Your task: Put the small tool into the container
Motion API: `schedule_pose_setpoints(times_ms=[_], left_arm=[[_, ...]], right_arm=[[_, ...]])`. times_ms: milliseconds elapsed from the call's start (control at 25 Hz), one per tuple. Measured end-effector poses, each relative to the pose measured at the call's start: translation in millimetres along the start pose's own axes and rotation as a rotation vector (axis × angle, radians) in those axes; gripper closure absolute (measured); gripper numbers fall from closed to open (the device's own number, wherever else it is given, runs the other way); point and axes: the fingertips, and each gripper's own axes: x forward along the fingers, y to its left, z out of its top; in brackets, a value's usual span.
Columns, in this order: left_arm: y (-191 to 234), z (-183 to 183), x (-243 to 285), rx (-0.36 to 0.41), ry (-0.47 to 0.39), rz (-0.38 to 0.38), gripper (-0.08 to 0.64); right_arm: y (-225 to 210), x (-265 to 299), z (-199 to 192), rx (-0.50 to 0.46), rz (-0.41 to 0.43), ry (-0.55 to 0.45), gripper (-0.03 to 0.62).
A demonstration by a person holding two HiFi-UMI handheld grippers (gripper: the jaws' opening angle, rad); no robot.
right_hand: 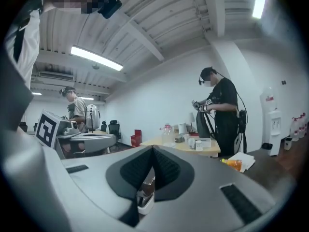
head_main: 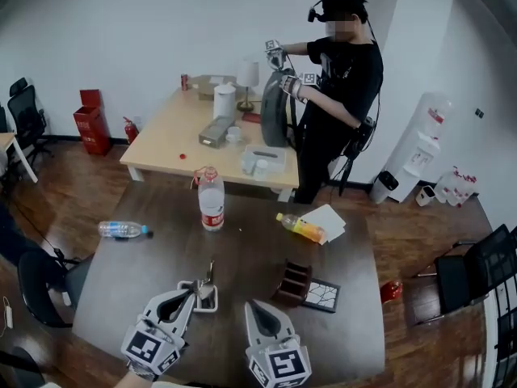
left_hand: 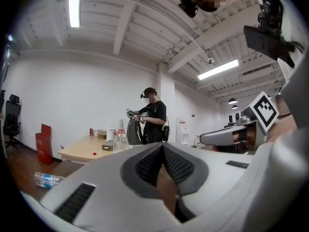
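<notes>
**Both grippers closed, small tool at the white container**

Only the head view shows the task's things. There the small tool [head_main: 209,279] sits at the white container [head_main: 199,305] on the dark counter [head_main: 266,253], near the front edge. Its near end is inside the container and its far end juts past the far rim. Its long axis runs away from the person, almost straight up the picture, with the thin tip leaning slightly right. This steep angle does not show whether it stands upright or lies tilted.

The left gripper [head_main: 191,295] has its tips at the container's left side, just beside the tool. The right gripper [head_main: 250,304] is to the right of the container, apart from it. A dark box [head_main: 294,280] with a tiled mat [head_main: 322,294] stands farther right.

The left gripper view shows neither tool nor container. It shows the ridged pads [left_hand: 148,164] pressed together tip to tip, with nothing between them. The right gripper view also shows its jaws closed at the tips. A pale rounded piece shows low in the slot behind them, and I cannot tell what it is.

Both gripper views look across the room to a person in black [right_hand: 221,111] at a tan table [right_hand: 193,147].
</notes>
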Motion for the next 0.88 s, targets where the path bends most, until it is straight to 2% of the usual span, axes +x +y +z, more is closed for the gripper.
schedule_pose_setpoints(times_ms=[80,160,320,560,880], left_arm=[[-6,13,-1,0.008,-0.012,-0.038,0.549],[-12,26,-1,0.032,-0.021,-0.071,0.549],[-15,48,-1,0.055,-0.050,-0.085,0.549],[-23,57,-15,0.056,-0.074,-0.103,0.549],[-20,63,-43,0.047,-0.061,-0.122,0.549]], right_arm=[[6,-3,19,0.003,0.016,-0.024,0.586],[10,-4,33,-0.034,0.023,-0.046,0.586],[18,-2,54,-0.068,0.032,-0.080,0.586],[36,-10,62,-0.093,0.036,-0.091,0.586],[61,-29,63,-0.102,-0.008,-0.080,0.586]])
